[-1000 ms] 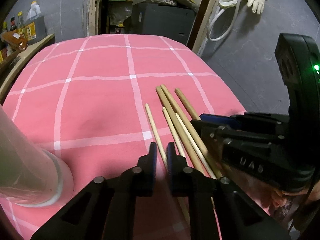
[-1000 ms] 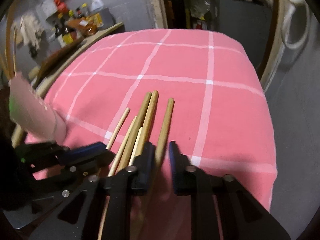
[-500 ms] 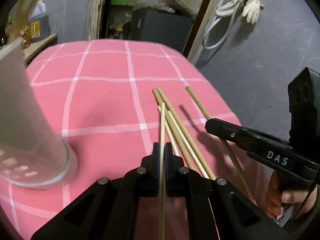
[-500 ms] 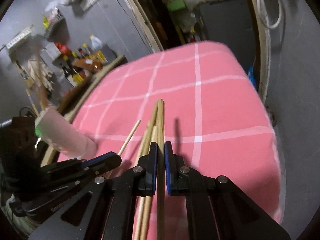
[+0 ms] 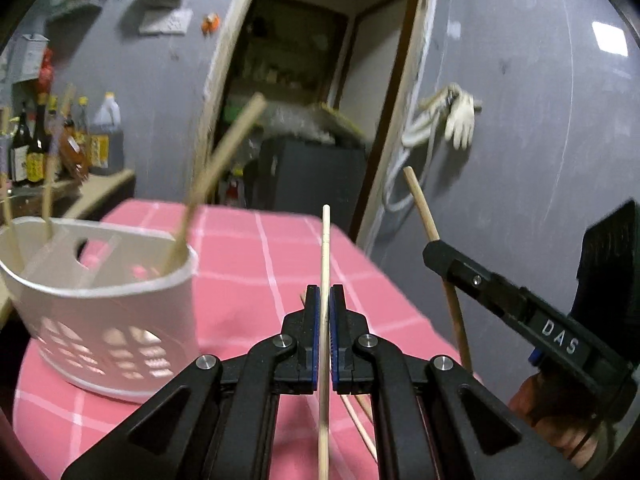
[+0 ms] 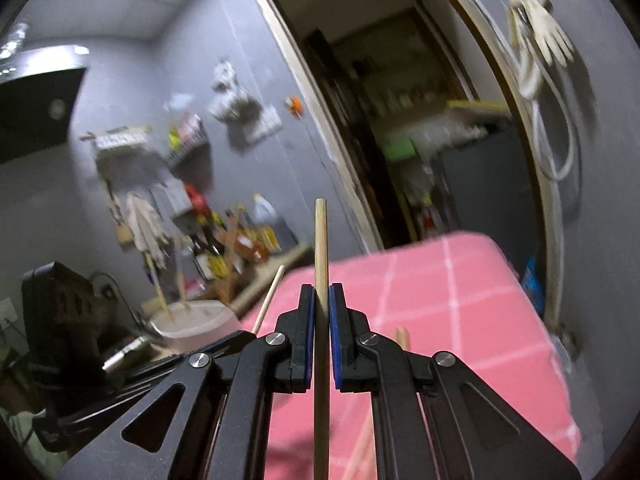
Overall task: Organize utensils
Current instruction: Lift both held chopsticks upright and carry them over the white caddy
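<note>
Both jaws clamp 1 chopstick (image 5: 325, 264) each; holder (image 5: 120, 300) (left view) clearer.

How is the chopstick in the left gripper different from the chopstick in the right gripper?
The chopstick in the left gripper looks thinner and paler; the chopstick in the right gripper looks thicker and more tan. The left one's tip is narrow, the right one's blunt and broad. Both are wooden, clamped between shut jaws and lifted off the pink tablecloth.

A table under a pink cloth with white checks (image 5: 248, 280) carries a white perforated utensil holder (image 5: 116, 320) at its left and loose wooden chopsticks (image 5: 360, 420) near its right edge.
</note>
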`<state>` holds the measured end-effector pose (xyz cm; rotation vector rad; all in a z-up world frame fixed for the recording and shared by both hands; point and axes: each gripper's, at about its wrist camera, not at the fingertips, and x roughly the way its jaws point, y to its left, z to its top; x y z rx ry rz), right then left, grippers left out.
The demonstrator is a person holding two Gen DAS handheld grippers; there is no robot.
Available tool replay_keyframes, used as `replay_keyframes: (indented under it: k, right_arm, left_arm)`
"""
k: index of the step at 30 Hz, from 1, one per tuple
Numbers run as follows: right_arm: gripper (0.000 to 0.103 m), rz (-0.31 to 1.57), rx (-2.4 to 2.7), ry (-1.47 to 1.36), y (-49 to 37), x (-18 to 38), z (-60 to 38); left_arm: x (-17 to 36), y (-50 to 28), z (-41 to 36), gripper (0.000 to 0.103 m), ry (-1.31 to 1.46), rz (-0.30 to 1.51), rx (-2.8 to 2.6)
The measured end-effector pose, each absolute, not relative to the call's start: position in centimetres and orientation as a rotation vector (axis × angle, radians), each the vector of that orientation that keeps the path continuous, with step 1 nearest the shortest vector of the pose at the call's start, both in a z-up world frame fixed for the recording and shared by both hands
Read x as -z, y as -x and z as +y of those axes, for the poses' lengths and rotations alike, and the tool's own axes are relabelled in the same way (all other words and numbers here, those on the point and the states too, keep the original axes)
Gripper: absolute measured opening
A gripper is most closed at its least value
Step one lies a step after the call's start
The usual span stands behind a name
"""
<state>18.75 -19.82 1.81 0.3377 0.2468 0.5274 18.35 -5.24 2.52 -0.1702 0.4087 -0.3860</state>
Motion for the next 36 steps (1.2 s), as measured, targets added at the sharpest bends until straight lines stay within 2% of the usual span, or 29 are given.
replay_keyframes:
  k: [9,22,28,36]
  right_arm:
    - [0.005,0.099,-0.648,-0.402,-20.0,-5.4,-15.1]
    - [0.005,-0.097,-0.659,-0.462,-24.0,-8.5,-8.2]
    - [0.005,-0.205,-0.538,-0.457,-23.5,-7.7,-7.2]
    - [0.005,-0.279,-0.445,-0.431,-23.0,-6.9,-7.1]
  left_arm:
    - [-7.2,-17.4,2.0,0.002,0.249,0.254,0.282]
    - [-10.2,-20.3,15.0,0.002,0.425,0.041,0.084]
    - [-9.7,-21.3,18.8,0.002,0.466,-0.039,-0.005]
    - [-7.5,-21.5,18.2,0.002,0.483,-0.072,-0.073]
